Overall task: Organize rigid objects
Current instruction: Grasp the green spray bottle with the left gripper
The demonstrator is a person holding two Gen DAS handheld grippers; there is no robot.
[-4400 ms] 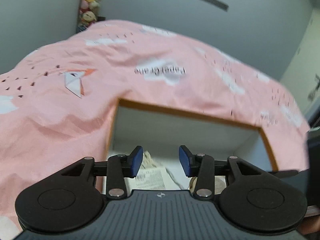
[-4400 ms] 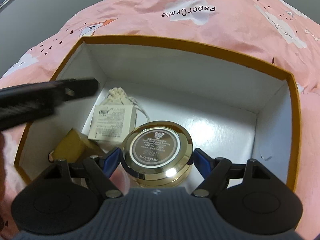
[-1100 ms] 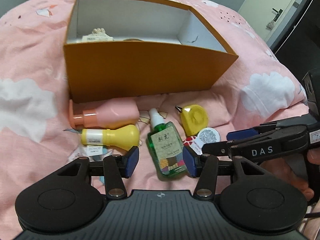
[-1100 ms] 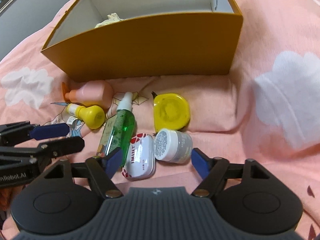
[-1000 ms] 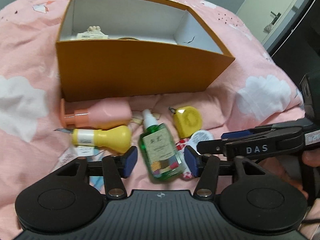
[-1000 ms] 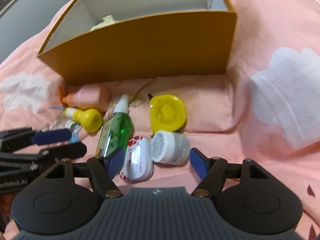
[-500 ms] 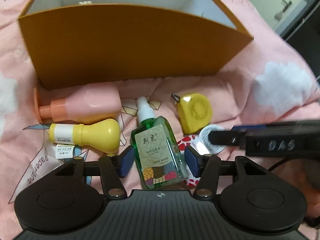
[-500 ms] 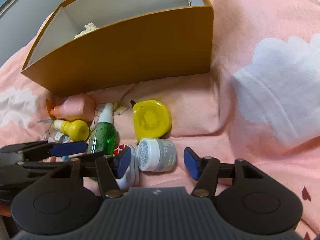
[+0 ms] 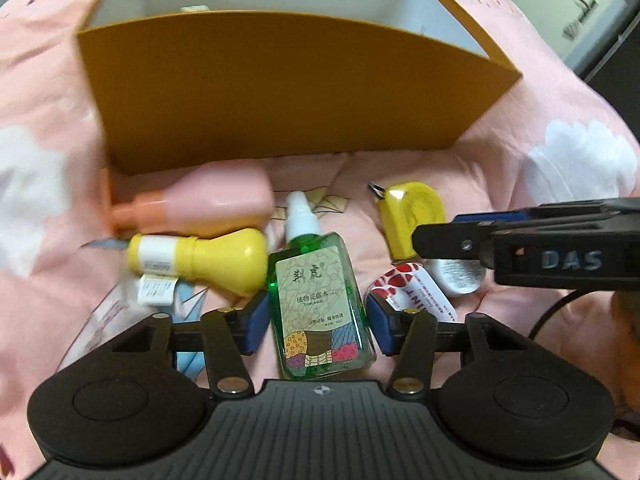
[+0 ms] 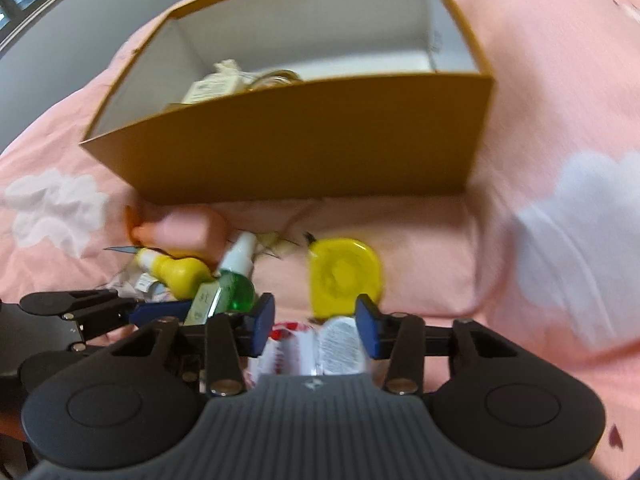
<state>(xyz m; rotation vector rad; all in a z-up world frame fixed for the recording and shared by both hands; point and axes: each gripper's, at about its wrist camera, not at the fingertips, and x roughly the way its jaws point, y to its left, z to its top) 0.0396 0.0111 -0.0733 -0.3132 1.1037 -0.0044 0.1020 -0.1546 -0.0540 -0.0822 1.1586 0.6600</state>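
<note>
An orange box with a white inside stands on the pink bedspread; it also shows in the right wrist view, holding a small pouch and a gold jar. In front of it lie a pink bottle, a yellow bottle, a green spray bottle, a yellow tape measure, a red-and-white mint tin and a small white jar. My left gripper is open with its fingers on either side of the green bottle. My right gripper is open above the white jar.
The pink bedspread with white cloud prints lies all around. A plastic wrapper and paper tags lie at the left of the bottles. A door shows at the far right.
Both grippers have come down from the box to the objects in front of it. The left fingers now straddle the green bottle. The right gripper has dropped over the white jar.
</note>
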